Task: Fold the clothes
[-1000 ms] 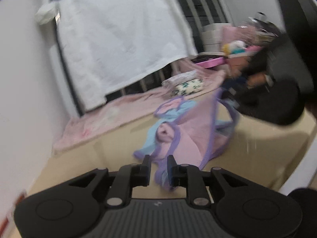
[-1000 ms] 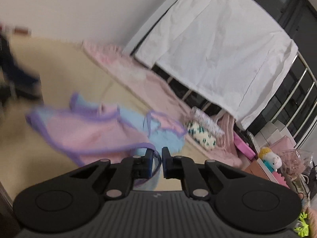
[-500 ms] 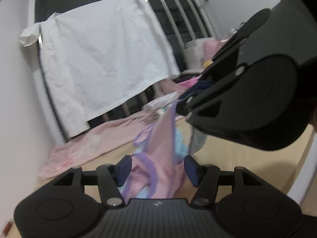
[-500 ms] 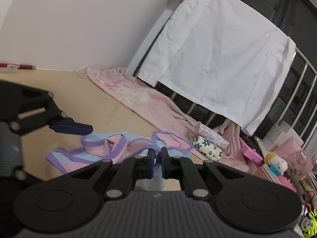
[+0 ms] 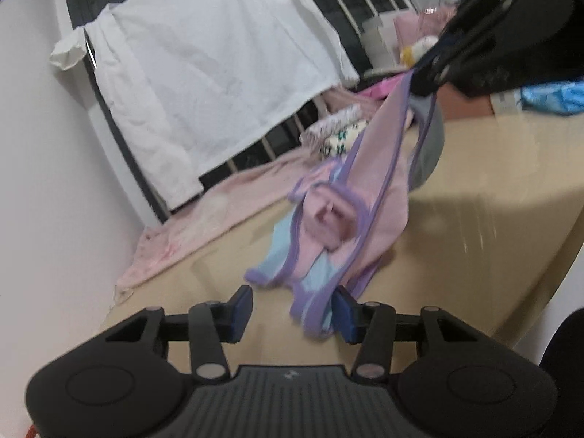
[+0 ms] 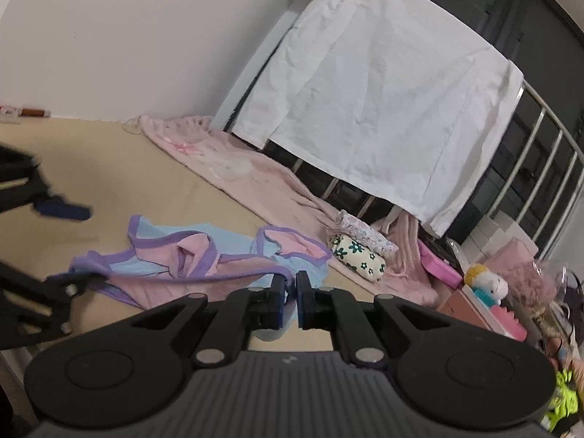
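Observation:
A small pink and light-blue garment with purple trim [image 5: 328, 226] lies partly on the beige table and is stretched upward to the right. My right gripper [image 6: 291, 301] is shut on one edge of the garment [image 6: 175, 255] and lifts it; it shows in the left wrist view [image 5: 427, 76] at the upper right. My left gripper [image 5: 292, 310] is open, with a hanging fold of the garment between its fingers. It shows at the left edge of the right wrist view [image 6: 54, 248].
A pink blanket [image 6: 248, 179] lies along the table's far side, below a white sheet [image 6: 372, 87] hung on a metal rail. Small folded patterned clothes [image 6: 359, 244] and toys [image 6: 485, 284] sit at the far right. The table edge [image 5: 540, 292] runs at the right.
My left gripper opened and let go of the garment, then dropped back toward the table. My right gripper kept its hold and pulled the garment up and away to the right.

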Demonstrator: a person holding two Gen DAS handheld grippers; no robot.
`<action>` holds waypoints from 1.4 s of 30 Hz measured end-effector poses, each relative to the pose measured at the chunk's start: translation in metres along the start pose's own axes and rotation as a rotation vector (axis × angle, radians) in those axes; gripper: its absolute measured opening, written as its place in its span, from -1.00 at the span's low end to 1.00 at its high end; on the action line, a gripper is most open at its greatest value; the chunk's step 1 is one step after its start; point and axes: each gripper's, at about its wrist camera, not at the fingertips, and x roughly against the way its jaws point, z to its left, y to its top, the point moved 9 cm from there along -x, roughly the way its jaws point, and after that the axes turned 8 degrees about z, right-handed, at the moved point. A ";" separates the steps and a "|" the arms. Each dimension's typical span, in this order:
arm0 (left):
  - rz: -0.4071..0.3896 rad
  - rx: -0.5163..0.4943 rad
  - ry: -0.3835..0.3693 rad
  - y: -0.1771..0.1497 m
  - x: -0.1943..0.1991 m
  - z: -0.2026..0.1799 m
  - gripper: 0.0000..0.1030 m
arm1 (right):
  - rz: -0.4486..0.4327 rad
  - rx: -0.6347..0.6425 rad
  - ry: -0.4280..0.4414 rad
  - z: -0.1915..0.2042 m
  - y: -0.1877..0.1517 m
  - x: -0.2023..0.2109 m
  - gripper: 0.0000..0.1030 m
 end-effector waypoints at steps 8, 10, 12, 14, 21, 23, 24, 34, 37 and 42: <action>0.023 -0.005 0.005 0.005 -0.003 0.001 -0.63 | 0.011 -0.006 0.004 0.006 -0.008 0.010 -0.89; 0.032 -0.003 0.003 0.006 -0.001 -0.002 -0.96 | 0.029 0.013 -0.005 0.009 -0.014 0.005 -0.89; 0.052 0.022 -0.021 0.007 0.001 -0.002 -0.97 | 0.051 0.033 -0.015 0.013 -0.021 0.000 -0.89; 0.056 0.109 0.010 0.008 0.003 0.013 -0.97 | 0.072 0.053 -0.026 0.017 -0.028 -0.006 -0.89; 0.080 0.363 -0.014 0.004 0.007 0.048 -0.97 | 0.147 0.101 -0.037 0.033 -0.050 -0.026 -0.87; 0.068 0.413 -0.007 0.004 0.011 0.054 -0.97 | 0.162 0.102 -0.048 0.036 -0.053 -0.029 -0.84; 0.067 0.444 -0.009 0.004 0.013 0.057 -0.97 | 0.177 0.094 -0.047 0.037 -0.055 -0.031 -0.81; 0.054 0.645 -0.005 0.004 0.019 0.077 -0.97 | 0.250 0.028 -0.071 0.049 -0.057 -0.039 -0.59; 0.049 0.673 -0.003 0.000 0.025 0.074 -0.97 | 0.277 -0.039 -0.065 0.048 -0.054 -0.041 -0.59; 0.057 0.655 0.005 -0.005 0.030 0.065 -0.97 | 0.265 -0.027 -0.154 0.043 -0.045 -0.036 -0.59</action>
